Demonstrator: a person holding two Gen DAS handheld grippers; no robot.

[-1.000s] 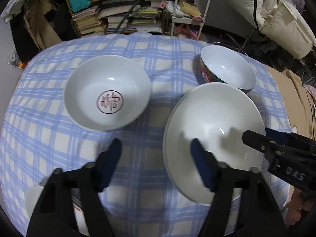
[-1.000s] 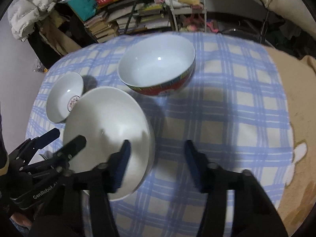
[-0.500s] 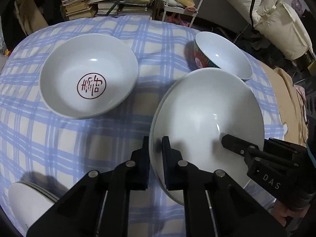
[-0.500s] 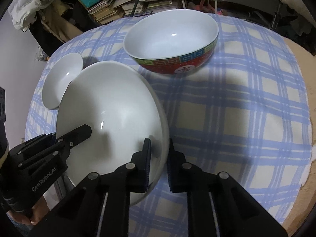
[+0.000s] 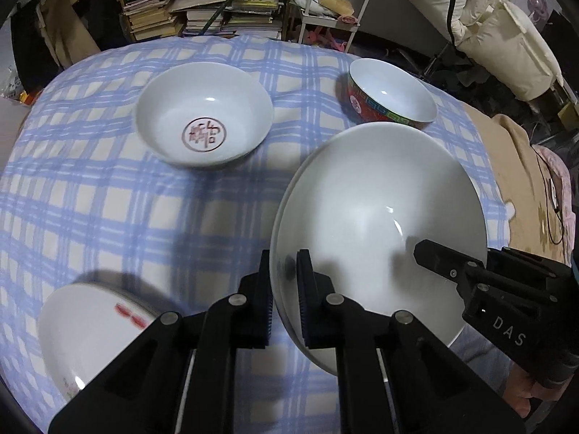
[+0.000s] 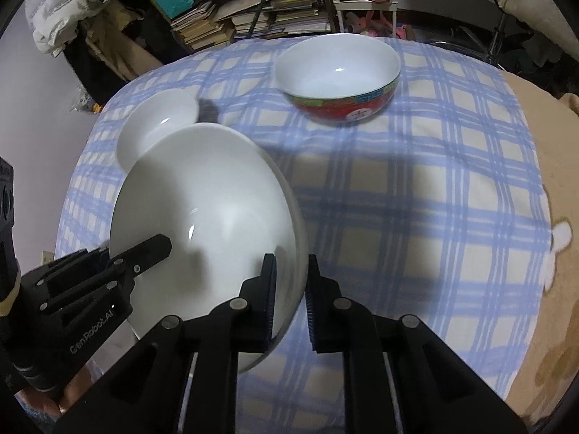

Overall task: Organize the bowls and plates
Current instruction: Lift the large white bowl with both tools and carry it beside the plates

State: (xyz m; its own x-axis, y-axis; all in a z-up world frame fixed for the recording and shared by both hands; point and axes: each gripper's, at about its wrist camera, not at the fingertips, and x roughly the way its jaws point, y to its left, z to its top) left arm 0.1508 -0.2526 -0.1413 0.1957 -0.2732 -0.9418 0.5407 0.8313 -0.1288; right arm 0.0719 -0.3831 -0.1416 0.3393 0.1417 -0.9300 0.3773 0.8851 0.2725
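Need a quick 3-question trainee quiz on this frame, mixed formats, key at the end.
1. True or false: the left gripper and the right gripper are both clamped on the rim of the large white plate.
2. Which dish has a red seal mark printed inside its base?
A. the red-patterned bowl
B. the white bowl
C. the large white plate
3. Fill in: the dishes sit on a blue and cream ____ cloth.

Key: 1 true; 2 B; 3 checked.
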